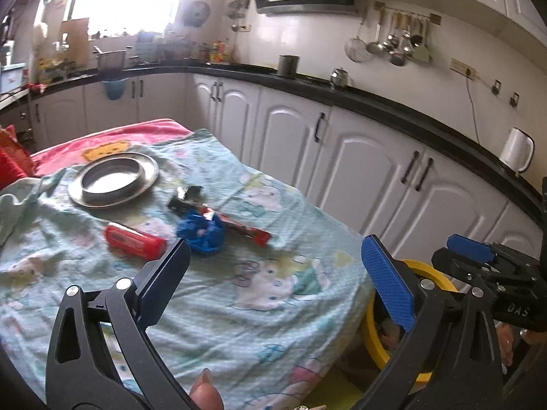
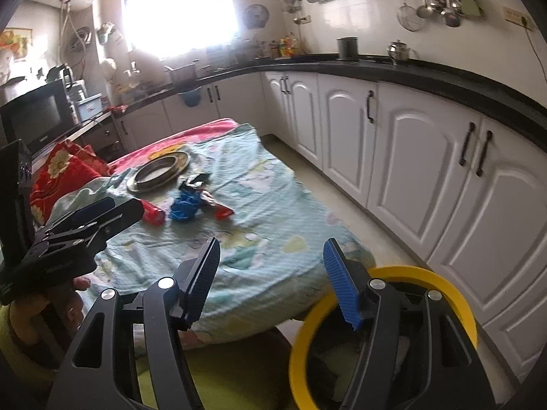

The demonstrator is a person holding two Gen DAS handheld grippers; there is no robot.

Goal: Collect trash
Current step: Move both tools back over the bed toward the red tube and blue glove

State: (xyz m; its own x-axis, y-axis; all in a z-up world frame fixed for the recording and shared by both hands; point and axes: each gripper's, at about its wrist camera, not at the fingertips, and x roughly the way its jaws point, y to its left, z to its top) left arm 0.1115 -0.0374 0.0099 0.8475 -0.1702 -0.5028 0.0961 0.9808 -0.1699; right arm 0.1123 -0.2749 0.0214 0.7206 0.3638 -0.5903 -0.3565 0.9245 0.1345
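Both grippers empty, above near end of table. Left gripper [image 1: 275, 273] jaws wide, nothing between. Right gripper [image 2: 271, 280] jaws parted, nothing between, over bin [image 2: 458, 294] rim. Trash mid-table, well apart from grippers: red pack [image 1: 135, 241], blue wad [image 1: 201, 234] touching red wrapper [image 1: 246, 229], dark scrap [image 1: 186, 196] just behind, near metal plate [image 1: 114, 179]. Bin yellow-rimmed, on floor beside table corner.

Step judged: reach for next piece. Tips: take red pack first with left, nearest; pinch across short side; press lightly, cloth [image 1: 239, 307] wrinkles, may snag. Wad soft, grab mid-bulk.
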